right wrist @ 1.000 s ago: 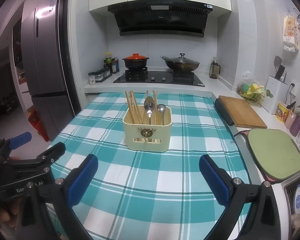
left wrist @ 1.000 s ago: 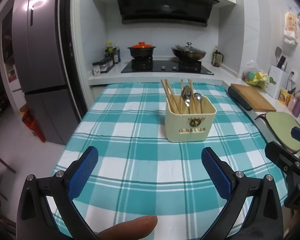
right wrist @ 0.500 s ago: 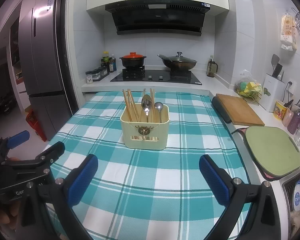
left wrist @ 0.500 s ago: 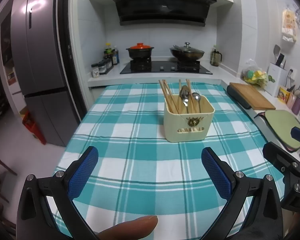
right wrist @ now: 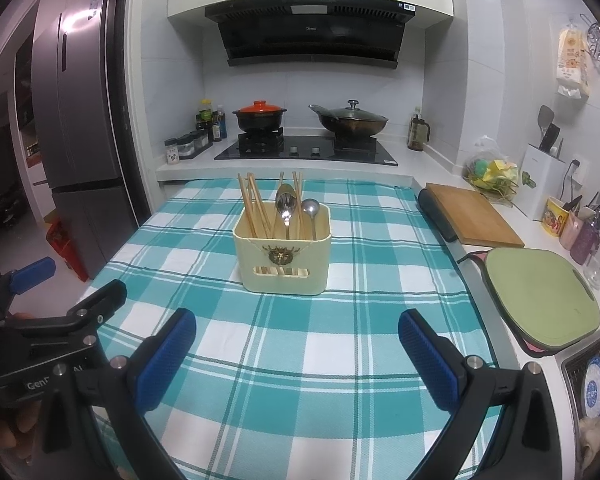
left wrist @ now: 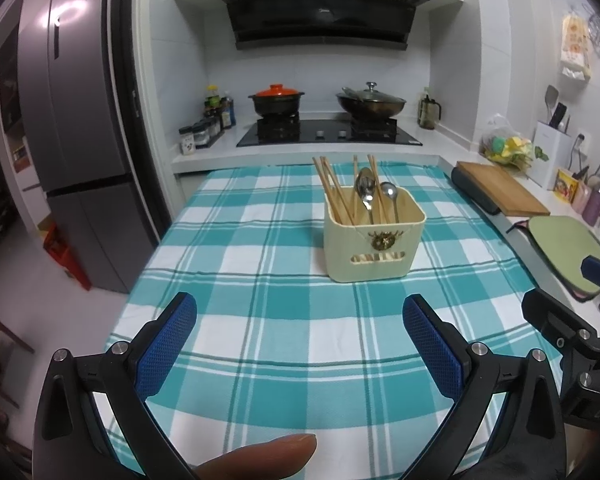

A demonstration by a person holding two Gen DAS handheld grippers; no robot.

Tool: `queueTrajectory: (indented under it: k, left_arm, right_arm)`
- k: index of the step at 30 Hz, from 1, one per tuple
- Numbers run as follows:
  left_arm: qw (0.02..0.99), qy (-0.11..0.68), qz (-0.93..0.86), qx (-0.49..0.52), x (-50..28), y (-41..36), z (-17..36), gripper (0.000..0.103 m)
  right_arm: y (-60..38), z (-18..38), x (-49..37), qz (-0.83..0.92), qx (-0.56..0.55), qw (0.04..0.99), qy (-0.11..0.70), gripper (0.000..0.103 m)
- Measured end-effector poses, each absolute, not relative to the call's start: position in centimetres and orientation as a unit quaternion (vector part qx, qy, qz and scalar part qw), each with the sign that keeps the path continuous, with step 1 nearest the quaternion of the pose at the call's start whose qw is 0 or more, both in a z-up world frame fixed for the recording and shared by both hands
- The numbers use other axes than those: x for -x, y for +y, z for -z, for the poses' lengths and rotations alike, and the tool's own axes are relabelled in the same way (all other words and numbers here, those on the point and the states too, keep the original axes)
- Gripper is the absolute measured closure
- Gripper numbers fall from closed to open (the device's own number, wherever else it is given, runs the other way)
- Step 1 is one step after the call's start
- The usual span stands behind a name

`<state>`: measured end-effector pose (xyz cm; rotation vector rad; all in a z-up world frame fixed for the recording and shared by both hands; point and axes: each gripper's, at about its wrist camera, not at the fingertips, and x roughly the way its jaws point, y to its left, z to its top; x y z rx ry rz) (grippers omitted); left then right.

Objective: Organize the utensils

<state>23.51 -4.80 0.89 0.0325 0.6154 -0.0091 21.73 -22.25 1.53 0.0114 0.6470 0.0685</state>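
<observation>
Both views have risen and pulled back a little since the earlier frames, so the caddy sits slightly lower and farther off; nothing on the desk has shifted. Left gripper (left wrist: pixel 300 340) fingers (left wrist: pixel 166 346) spread wide apart, empty, blue textured pads facing inward; a fingertip (left wrist: pixel 268 454) of the person pokes in at the bottom edge. Right gripper (right wrist: pixel 296 342) same: fingers (right wrist: pixel 428 362) wide apart, nothing between them. Both hover above the checked tablecloth (right wrist: pixel 340 380), well short of the caddy, likely a rest pose since no loose utensils remain on the cloth.

Caddy (left wrist: pixel 374 246) is cream plastic, boxy with rounded corners, slotted front, small brass-coloured emblem. Standing inside, leaning on the walls: wooden chopsticks (left wrist: pixel 334 192), thin and straight, and two shiny metal spoons (left wrist: pixel 366 190), bowls up. Cloth is teal-and-white woven, flat. Task looks done or nearly so.
</observation>
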Motion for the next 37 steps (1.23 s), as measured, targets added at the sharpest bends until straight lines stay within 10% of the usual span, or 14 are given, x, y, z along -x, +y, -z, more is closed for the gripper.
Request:
queueTrajectory:
  k: [37]
  left_arm:
    - [0.955, 0.295, 0.003, -0.028, -23.9, -5.6, -0.4, 0.0]
  right_arm:
    - [-23.3, -0.9, -21.7, -0.021, 0.005, 0.946, 0.324, 0.0]
